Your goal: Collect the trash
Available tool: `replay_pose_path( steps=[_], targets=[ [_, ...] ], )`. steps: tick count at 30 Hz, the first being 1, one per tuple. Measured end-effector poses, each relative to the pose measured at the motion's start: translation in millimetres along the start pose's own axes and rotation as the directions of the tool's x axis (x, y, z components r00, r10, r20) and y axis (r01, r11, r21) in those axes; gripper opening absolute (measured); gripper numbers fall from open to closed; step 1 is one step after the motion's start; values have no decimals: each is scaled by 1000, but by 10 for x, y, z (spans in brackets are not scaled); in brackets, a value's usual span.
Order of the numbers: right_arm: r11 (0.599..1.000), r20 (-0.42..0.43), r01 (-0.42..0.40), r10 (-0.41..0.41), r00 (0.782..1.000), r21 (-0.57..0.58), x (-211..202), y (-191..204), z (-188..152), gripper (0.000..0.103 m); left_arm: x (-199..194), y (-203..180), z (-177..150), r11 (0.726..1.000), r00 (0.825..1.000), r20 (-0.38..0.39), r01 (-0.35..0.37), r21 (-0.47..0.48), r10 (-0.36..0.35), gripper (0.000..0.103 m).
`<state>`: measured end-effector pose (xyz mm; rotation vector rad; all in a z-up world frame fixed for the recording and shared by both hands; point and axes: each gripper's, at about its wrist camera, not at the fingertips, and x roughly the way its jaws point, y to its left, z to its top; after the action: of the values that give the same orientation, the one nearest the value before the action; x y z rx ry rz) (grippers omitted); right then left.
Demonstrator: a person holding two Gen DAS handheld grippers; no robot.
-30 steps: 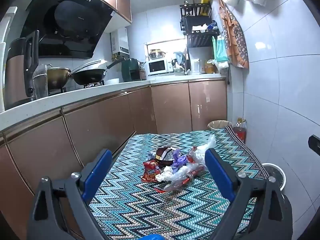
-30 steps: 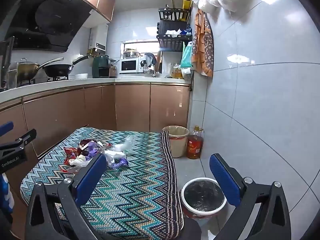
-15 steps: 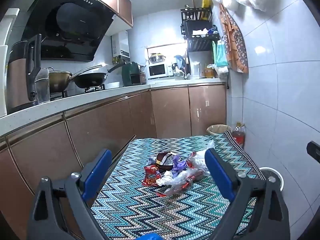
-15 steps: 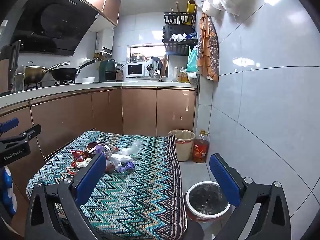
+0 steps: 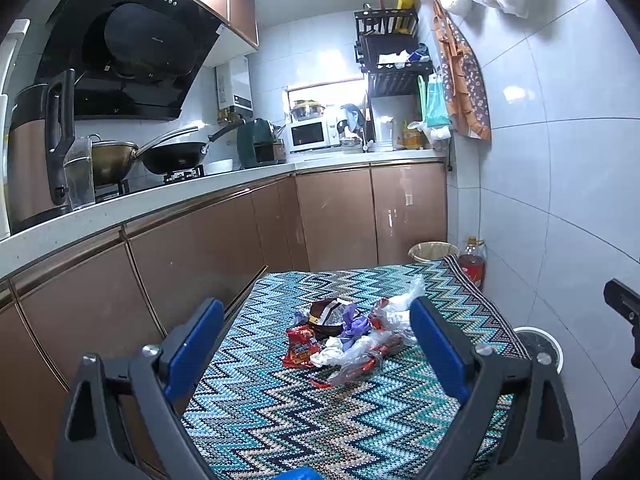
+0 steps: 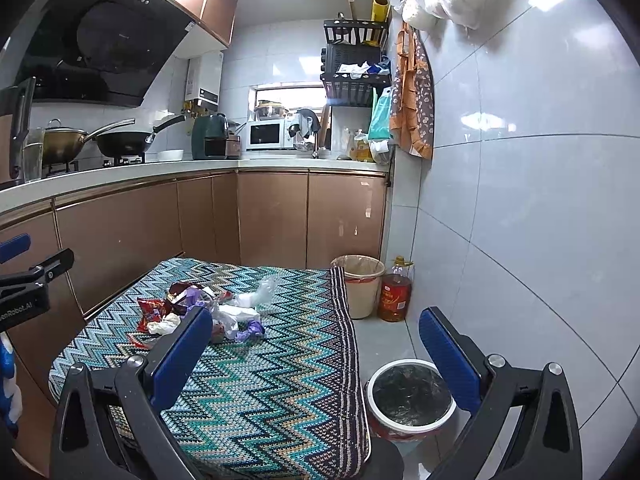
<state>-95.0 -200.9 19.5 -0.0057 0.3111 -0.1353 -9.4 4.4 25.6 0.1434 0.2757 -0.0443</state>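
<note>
The only legible lettering is white print on the black body of the left gripper (image 6: 24, 304), seen at the left edge of the right wrist view; it reads roughly "enRobot.AI", its start cut off by the frame edge. Print on the red snack packet (image 5: 301, 347) and the oil bottle (image 6: 394, 294) label is too small to read

Left tool (image 5: 316, 332): the frame's lower edge cuts off its body. Its right finger (image 5: 438, 346) covers the right end of the trash pile (image 5: 344, 336), and individual wrappers cannot be identified. In the right wrist view, the right tool (image 6: 316, 342) hides the near corner of the surface (image 6: 280, 380) behind its left finger (image 6: 180, 354). Lined bin (image 6: 408, 396) contents are indistinct. The other tool at the left edge is cropped.
</note>
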Motion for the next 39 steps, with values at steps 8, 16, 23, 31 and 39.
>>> replay_pose_path(
  steps=[8,16,23,31,39],
  targets=[
    [999,-2,-35,35,999,20,39,-32,-40,103,-39,-53,51,999,999,-9,-47,12,47,94],
    [999,9,-37,37,999,18,23,-37,-3,103,-98,-92,44,995,996,6,-89,37,89,94],
    [1000,25,-21,21,999,-2,-22,-13,-25,103,-114,-65,52,996,996,23,-89,29,88,94],
    [1000,38,13,-13,999,-5,-13,-11,-40,103,-41,-55,15,996,996,18,-84,22,84,94],
    [1000,33,26,-27,999,9,60,-51,-34,103,56,-81,-8,998,999,-15,-47,32,48,94]
  ],
)
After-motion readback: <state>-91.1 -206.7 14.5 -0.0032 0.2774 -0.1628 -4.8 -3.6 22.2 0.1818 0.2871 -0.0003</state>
